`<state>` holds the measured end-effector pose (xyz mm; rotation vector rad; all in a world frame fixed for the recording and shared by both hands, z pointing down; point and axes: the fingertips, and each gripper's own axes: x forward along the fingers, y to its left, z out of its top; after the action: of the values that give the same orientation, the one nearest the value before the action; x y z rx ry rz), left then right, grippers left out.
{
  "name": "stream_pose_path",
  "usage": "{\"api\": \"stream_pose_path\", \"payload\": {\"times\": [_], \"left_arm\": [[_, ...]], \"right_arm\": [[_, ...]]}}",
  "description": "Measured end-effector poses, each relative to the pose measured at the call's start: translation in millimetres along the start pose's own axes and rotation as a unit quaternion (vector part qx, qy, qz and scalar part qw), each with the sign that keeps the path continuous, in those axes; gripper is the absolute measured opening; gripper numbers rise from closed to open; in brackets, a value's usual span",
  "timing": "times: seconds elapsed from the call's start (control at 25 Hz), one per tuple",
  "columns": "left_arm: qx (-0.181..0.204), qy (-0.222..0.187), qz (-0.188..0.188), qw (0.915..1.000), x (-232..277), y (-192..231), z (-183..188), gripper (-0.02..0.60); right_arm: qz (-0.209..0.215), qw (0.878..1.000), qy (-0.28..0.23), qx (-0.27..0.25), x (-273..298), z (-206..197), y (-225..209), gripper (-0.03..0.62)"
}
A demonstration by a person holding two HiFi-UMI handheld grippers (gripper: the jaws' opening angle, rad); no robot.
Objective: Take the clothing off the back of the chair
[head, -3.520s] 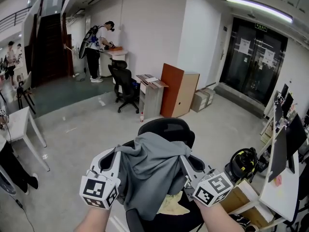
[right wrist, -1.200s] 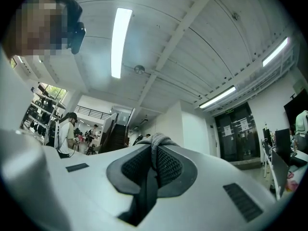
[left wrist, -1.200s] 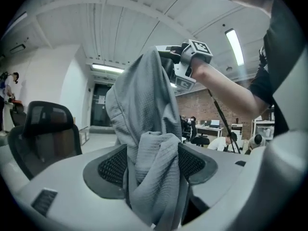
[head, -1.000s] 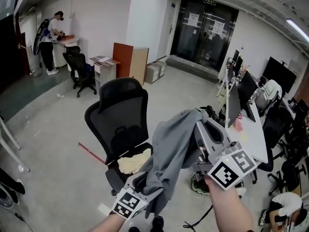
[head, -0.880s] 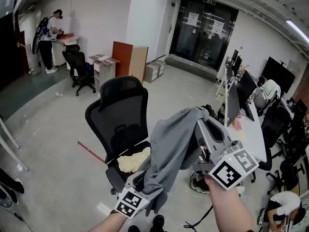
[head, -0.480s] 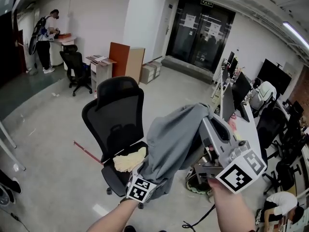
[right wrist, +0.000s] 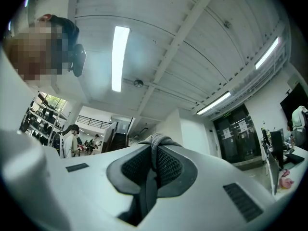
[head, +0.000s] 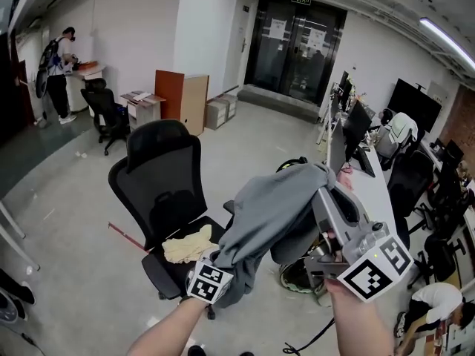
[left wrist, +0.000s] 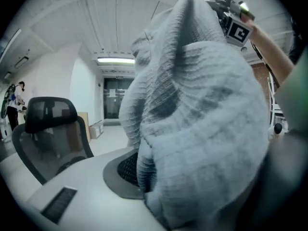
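clothing [head: 271,206] is held in the air beside the chair [head: 159,162], clear of it. the lifting-off is judged done, and carrying it away or setting it down is called for next. a fold is pinched in the narrow right gripper [right wrist: 155,165]. the left gripper [left wrist: 140,174] has just been closed onto the lower part. seconds earlier the garment was draped over the chair, whose back is now bare.

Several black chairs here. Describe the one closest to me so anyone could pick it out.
On the open grey floor, left of the long white desk and the held grey garment, stands a black high-backed chair. Unlike the other chairs, its seat holds a crumpled pale yellow cloth.
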<state>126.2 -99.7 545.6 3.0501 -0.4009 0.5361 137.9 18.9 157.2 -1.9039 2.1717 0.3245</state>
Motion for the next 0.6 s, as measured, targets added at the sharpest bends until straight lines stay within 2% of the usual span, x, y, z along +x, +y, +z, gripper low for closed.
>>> {"api": "stream_pose_path", "payload": {"times": [0.08, 0.12, 0.36, 0.6], "left_arm": [[-0.005, -0.013, 0.004, 0.9999, -0.7, -3.6, 9.9, 0.053], [-0.006, -0.021, 0.008, 0.9997, -2.9, -4.1, 15.1, 0.042], [-0.008, -0.093, 0.055, 0.9941, -46.3, 17.8, 73.6, 0.035], [0.028, -0.143, 0.093, 0.9849, -102.3, 40.4, 135.7, 0.034]], "right_arm": [[-0.007, 1.0, -0.006, -0.001, -17.0, 5.6, -10.7, 0.032], [-0.01, 1.0, -0.01, -0.003, -26.9, 9.2, -15.8, 0.032], [-0.054, 0.998, -0.011, -0.009, -94.2, 10.8, -59.8, 0.032], [-0.1, 0.993, 0.044, 0.032, -135.1, -52.8, -92.2, 0.032]]}}
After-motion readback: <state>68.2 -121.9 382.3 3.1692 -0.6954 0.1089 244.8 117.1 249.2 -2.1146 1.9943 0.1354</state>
